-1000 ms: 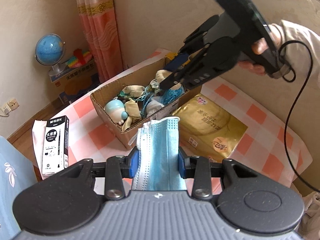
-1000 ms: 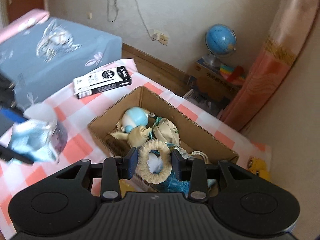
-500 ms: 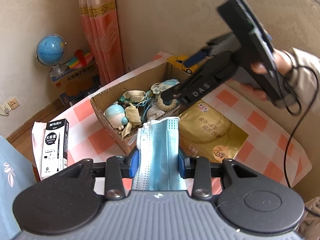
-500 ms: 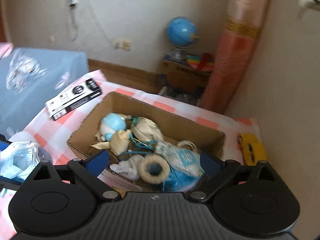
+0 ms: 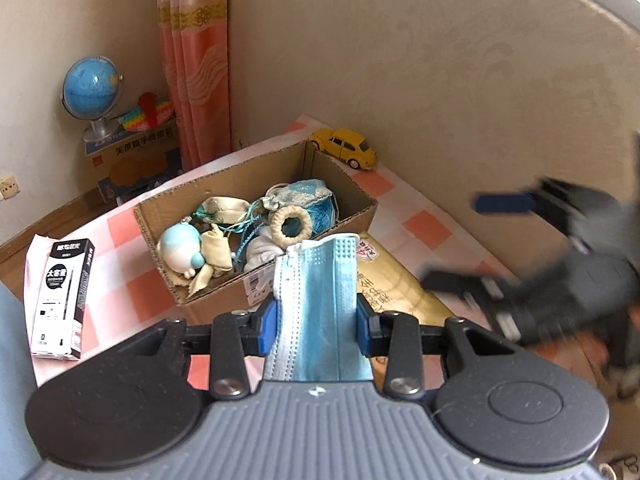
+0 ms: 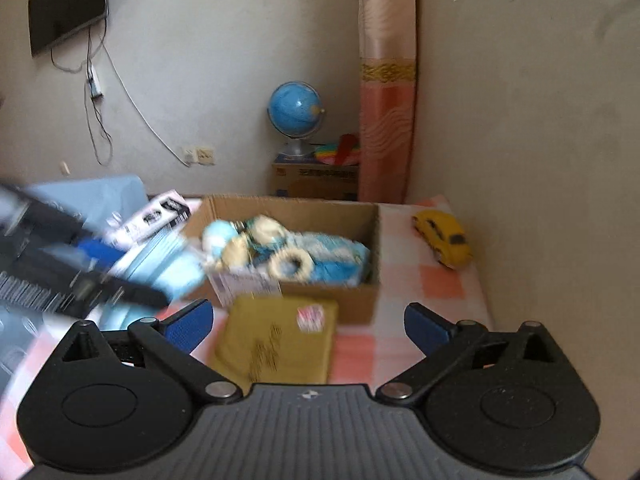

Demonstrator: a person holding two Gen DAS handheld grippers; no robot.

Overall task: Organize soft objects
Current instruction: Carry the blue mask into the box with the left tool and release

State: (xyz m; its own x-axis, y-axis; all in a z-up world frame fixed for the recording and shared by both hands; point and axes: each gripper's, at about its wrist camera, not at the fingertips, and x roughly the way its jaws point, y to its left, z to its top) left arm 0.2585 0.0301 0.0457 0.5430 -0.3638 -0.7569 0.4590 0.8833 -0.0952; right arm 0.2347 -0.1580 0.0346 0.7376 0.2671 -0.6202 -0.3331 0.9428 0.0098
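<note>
My left gripper (image 5: pixel 316 320) is shut on a folded blue face mask (image 5: pixel 320 280), held up just short of the cardboard box (image 5: pixel 224 200). In the box lie a woven ring (image 5: pixel 291 226), a blue-and-white doll, pouches and blue yarn. My right gripper (image 6: pixel 308 324) hangs over the gold pack in front of the box; its jaws are opening wide with nothing between them. The left wrist view shows it blurred at the right (image 5: pixel 478 242). In the right wrist view the mask (image 6: pixel 168 264) and the left gripper (image 6: pixel 100 272) appear blurred at the left.
A gold tissue pack (image 5: pixel 392 284) lies against the box's near side. A yellow toy car (image 5: pixel 346 152) sits by the wall behind the box. A black-and-white pen box (image 5: pixel 60 296) lies at the table's left edge. A globe (image 5: pixel 90 88) stands beyond.
My right gripper let the woven ring go into the box, opened wide and swung away from the box to the right. My left gripper shifted slightly with the mask still held.
</note>
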